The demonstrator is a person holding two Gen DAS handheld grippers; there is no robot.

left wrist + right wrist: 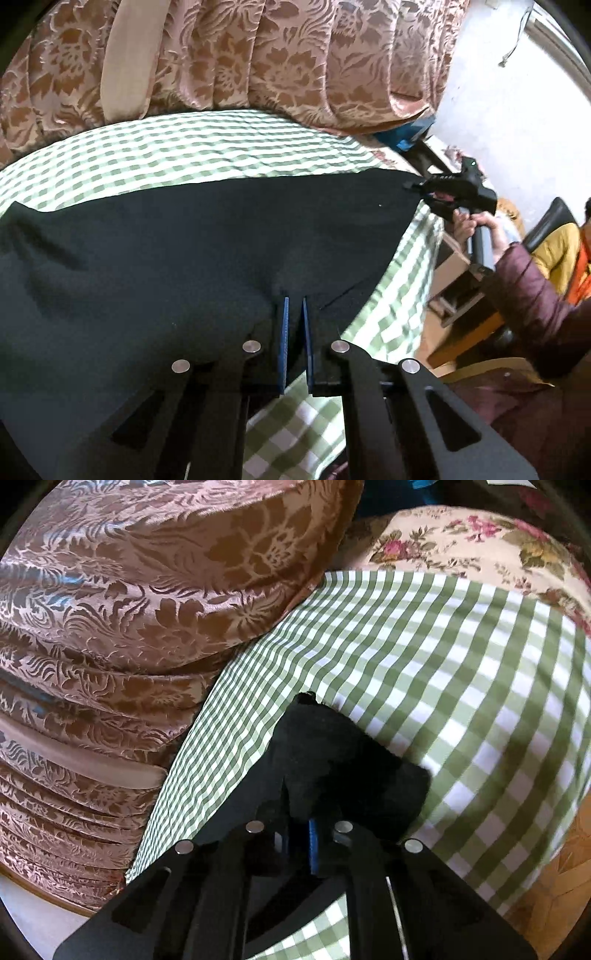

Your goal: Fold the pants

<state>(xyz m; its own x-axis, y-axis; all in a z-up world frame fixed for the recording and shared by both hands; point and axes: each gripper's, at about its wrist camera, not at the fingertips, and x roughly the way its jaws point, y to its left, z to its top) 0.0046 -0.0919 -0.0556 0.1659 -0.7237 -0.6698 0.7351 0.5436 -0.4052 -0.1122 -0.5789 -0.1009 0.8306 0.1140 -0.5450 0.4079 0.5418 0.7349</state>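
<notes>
Black pants (192, 243) lie spread over a green-and-white checked sheet (207, 147). My left gripper (294, 301) has its blue-padded fingers (283, 332) closed to a narrow gap on the near edge of the pants. My right gripper (417, 184) shows in the left wrist view at the far right corner of the pants, shut on that corner. In the right wrist view the right gripper (301, 812) is shut on a bunched black corner of the pants (332, 746), lifted over the checked sheet (443, 672).
A stack of brown floral quilts (258, 55) lies along the far side of the sheet, also in the right wrist view (129, 609). A flowered cushion (480, 542) lies beyond the sheet. A seated person in yellow (557, 247) and wooden furniture (465, 332) are at right.
</notes>
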